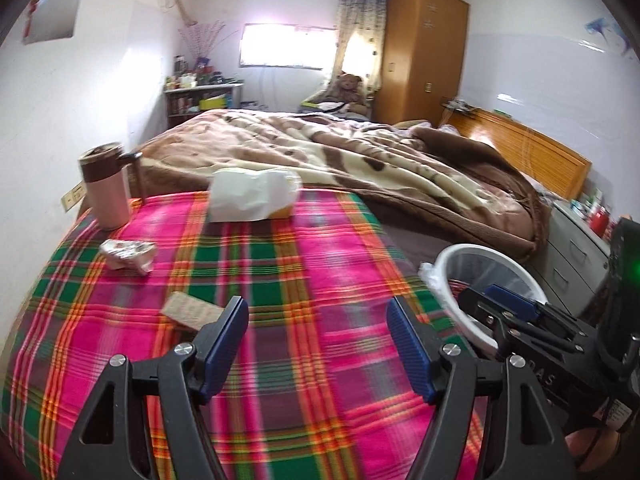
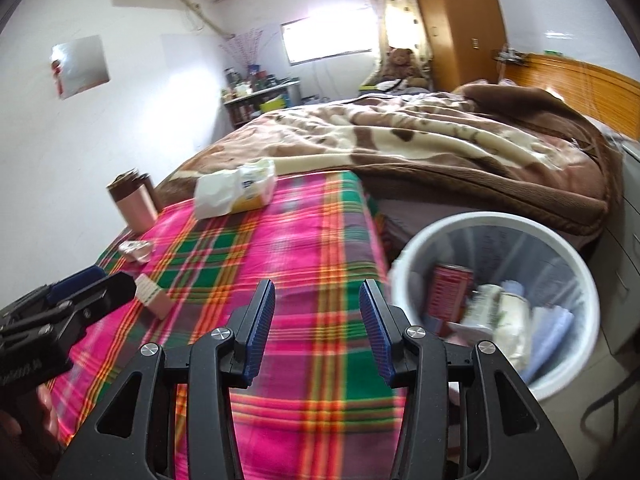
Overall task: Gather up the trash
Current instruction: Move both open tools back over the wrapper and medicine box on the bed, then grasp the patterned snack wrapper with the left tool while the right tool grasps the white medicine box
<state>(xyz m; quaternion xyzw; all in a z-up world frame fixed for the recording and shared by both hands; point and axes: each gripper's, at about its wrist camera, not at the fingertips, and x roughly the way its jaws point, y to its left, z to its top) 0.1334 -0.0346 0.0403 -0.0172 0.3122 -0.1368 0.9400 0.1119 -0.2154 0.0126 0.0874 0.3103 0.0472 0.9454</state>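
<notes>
A crumpled silver wrapper (image 1: 128,255) lies on the plaid cloth (image 1: 280,264) at the left, also in the right wrist view (image 2: 138,250). A small tan packet (image 1: 191,311) lies just left of my left gripper (image 1: 318,334), which is open and empty above the cloth. The packet also shows in the right wrist view (image 2: 154,295). My right gripper (image 2: 317,320) is open and empty, left of the white trash bin (image 2: 404,264), which holds a red packet (image 2: 450,292) and crumpled papers. The bin's rim shows in the left wrist view (image 1: 444,264).
A pink and brown tumbler (image 1: 106,188) stands at the cloth's far left corner. A tissue pack (image 1: 252,196) lies at the far edge. A bed with a brown blanket (image 1: 360,160) is behind. Grey drawers (image 1: 576,248) stand right of the bin.
</notes>
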